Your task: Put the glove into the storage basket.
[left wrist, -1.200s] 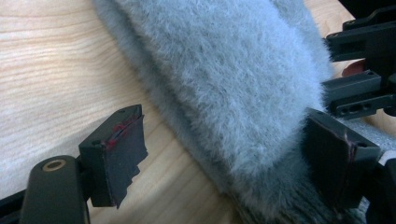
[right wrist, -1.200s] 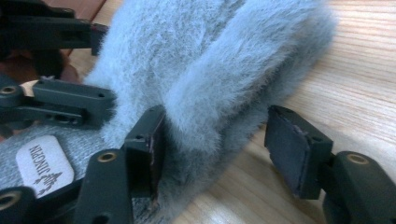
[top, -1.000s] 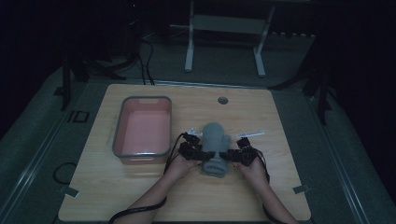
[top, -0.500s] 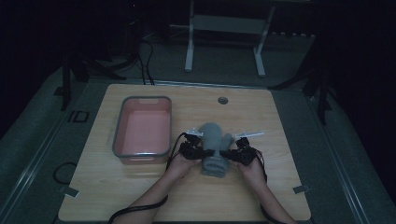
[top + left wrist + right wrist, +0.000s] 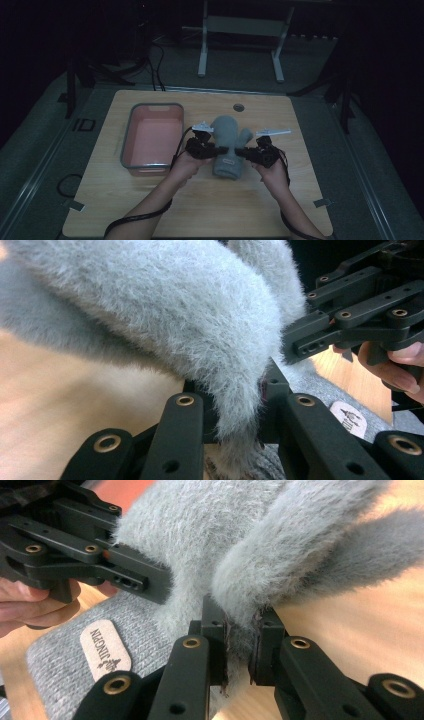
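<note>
A grey fuzzy mitten (image 5: pixel 229 145) with a knit cuff and a small oval label (image 5: pixel 105 650) is near the middle of the wooden table (image 5: pixel 200 210). My left gripper (image 5: pixel 214 149) is shut on its left edge, and fur is pinched between the jaws in the left gripper view (image 5: pixel 235 415). My right gripper (image 5: pixel 241 151) is shut on the mitten's right edge by the thumb, shown close up in the right gripper view (image 5: pixel 239 645). The fuzzy body (image 5: pixel 175 305) throws a shadow on the wood beneath it.
A pink tray (image 5: pixel 124 150) with a grey rim stands at the left of the mitten, close to the left hand. A round cable hole (image 5: pixel 238 107) is near the table's far edge. A metal stand (image 5: pixel 240 25) is on the floor beyond the table.
The mitten and both grippers have moved a little toward the far side of the table. Both grippers still hold the mitten's edges.
</note>
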`<move>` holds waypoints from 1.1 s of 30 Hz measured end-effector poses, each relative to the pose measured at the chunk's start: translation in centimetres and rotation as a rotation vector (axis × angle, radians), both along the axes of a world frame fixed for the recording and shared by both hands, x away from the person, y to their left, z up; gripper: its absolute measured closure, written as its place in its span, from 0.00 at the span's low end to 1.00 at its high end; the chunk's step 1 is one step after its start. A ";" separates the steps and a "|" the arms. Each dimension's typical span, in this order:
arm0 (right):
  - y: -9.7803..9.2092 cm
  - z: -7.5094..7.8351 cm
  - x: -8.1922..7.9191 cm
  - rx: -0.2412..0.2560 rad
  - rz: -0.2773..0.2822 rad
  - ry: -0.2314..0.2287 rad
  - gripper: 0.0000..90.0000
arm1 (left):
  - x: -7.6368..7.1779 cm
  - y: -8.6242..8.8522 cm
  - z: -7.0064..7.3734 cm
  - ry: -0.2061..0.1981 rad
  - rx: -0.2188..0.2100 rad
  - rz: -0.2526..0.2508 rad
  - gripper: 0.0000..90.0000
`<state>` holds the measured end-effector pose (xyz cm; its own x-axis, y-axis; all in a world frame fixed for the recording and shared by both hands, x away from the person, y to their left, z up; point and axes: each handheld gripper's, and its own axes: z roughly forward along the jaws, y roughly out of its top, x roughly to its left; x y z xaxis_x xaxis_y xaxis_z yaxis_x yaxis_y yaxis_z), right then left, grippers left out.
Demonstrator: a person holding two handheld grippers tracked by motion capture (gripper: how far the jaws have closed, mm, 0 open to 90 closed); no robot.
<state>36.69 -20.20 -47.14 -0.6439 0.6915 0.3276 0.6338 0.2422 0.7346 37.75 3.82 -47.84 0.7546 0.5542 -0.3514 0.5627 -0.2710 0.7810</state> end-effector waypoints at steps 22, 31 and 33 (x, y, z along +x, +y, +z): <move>10.7 7.0 3.1 0.026 0.149 -0.073 0.89 | 0.9 11.3 7.4 -0.057 0.019 0.070 0.87; 16.0 6.2 4.4 0.034 0.215 -0.044 0.89 | 0.6 16.8 6.8 -0.030 0.056 0.130 0.86; 17.2 5.9 4.6 0.030 0.227 -0.041 0.89 | 0.6 17.9 6.5 -0.023 0.055 0.146 0.86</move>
